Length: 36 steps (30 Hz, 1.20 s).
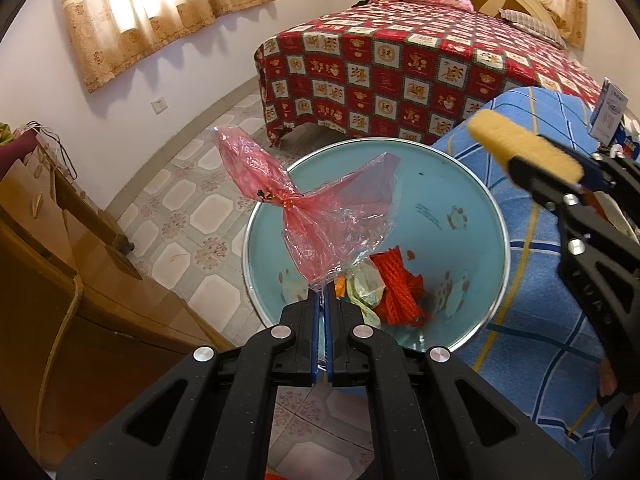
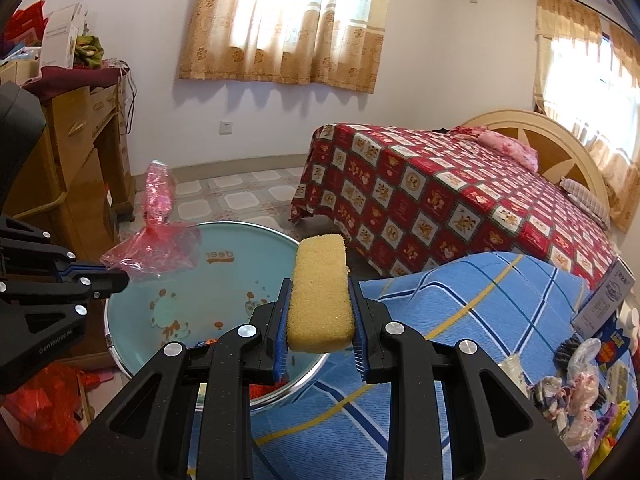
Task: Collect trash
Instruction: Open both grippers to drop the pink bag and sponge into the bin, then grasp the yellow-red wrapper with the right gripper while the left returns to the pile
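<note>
Broadly, tiled floor [image 1: 192, 184] lies open between the bed [image 1: 400, 80] and wooden dresser [image 1: 60, 248]. Beside the blue-covered table [image 2: 460, 320], the pale blue bin [image 1: 460, 184] holds red mesh [image 1: 400, 292]. Above it, the left gripper [image 1: 322, 300] pinches a pink plastic bag [image 1: 320, 216]; the right gripper [image 2: 320, 320] clamps a yellow sponge [image 2: 320, 288]. Only the right wrist view shows wrappers [image 2: 580, 392] on the table.

White plastered walls [image 2: 420, 60] carry gold patterned curtains [image 2: 288, 20] glowing with daylight; a patterned tile floor [image 1: 192, 208] runs under a cream-headboarded bed in a red bear-print checked cover [image 2: 460, 208]; a honey-coloured wooden dresser [image 2: 80, 160] stands left, clutter on top.
</note>
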### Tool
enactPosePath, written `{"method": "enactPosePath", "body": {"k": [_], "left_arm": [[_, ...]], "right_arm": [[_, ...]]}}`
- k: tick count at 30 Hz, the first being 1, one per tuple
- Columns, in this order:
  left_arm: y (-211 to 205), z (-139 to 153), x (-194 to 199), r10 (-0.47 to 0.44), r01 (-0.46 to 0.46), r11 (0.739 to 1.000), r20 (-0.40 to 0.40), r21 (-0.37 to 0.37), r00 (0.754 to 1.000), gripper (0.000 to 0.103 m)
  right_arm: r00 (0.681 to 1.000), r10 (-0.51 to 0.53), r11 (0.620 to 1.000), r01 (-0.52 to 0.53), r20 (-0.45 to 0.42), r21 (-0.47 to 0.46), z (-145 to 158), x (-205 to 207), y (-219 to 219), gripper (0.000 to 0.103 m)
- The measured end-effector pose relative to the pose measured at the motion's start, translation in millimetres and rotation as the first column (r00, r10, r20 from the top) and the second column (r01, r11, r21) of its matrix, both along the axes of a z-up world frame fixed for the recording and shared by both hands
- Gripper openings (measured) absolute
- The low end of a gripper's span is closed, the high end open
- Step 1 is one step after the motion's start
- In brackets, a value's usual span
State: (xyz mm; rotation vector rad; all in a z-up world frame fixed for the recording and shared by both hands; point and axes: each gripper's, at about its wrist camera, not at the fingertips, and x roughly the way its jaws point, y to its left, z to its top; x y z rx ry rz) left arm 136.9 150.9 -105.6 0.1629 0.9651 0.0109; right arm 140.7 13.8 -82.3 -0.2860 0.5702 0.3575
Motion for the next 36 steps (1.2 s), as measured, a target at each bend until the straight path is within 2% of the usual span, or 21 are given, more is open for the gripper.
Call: {"method": "enactPosePath", "body": {"k": [2,4,8,10,13,19,23,25,27,30,33,36], "left_arm": [[-1.8,0.3,0.0,-0.005,0.005,1.0,0.002,-0.01,1.0,0.01],[-0.5,-0.4,0.9,0.009,-0.009,1.0,0.003,-0.008,1.0,0.036],[2.4,-0.7,2.2,0.021,-0.021,1.0,0.003,-0.014,1.0,0.043],[2.0,-1.3,2.0,0.027,-0.027,0.999,0.002,-0.021,1.0,0.057],[-0.2,-3.2,1.1,0.022,-0.022,1.0,-0.002,-0.022,1.0,0.064],[-25.3,-16.4,-4.6,-0.008,0.007,1.0,-0.044,-0.029,0.999,0.072],[-54.2,-21.1,-11.2,-0.052,0.051,0.999,-0.057,-0.018,0.997,0.078],[-70.4,-22.4,-13.4,-0.073,0.073,0.997,-0.059,-0.003,0.996,0.081],[-85.8,-23.1,-13.4,-0.084,0.084,0.996,-0.065,0.002,0.994,0.082],[-111.8,-22.0,-12.3,-0.106,0.107,0.994,-0.066,0.008,0.992,0.082],[-140.4,-17.4,-11.4,-0.127,0.128,0.992,-0.056,0.002,0.99,0.083],[-163.8,-12.9,-9.1,-0.134,0.132,0.991,-0.056,-0.025,0.989,0.084]], "right_arm": [[1.0,0.009,1.0,-0.009,-0.019,-0.003,-2.7,2.0,2.1,0.028],[1.0,0.009,1.0,-0.009,-0.023,0.003,-4.7,2.1,2.0,0.046],[0.999,0.001,1.0,0.0,-0.04,0.01,-8.5,0.9,-0.6,0.053],[0.999,-0.01,1.0,0.011,-0.046,0.022,-7.1,-2.4,-5.1,0.054],[0.999,-0.032,0.999,0.033,-0.044,0.029,-3.1,-9.0,-16.2,0.055],[0.985,-0.164,0.983,0.168,-0.049,0.075,9.8,-41.9,-87.2,0.058],[0.94,-0.338,0.937,0.341,-0.051,0.071,12.1,-71.5,-157.5,0.063],[0.903,-0.425,0.902,0.428,-0.052,0.063,10.9,-83.1,-190.6,0.063],[0.843,-0.537,0.841,0.539,-0.041,0.054,8.8,-96.6,-229.3,0.063],[0.757,-0.652,0.754,0.654,-0.052,0.068,6.2,-111.6,-279.8,0.063],[0.724,-0.686,0.721,0.69,-0.066,0.069,1.8,-113.9,-303.0,0.063],[0.724,-0.678,0.721,0.688,-0.128,0.076,-8.5,-105.6,-320.4,0.063]]}}
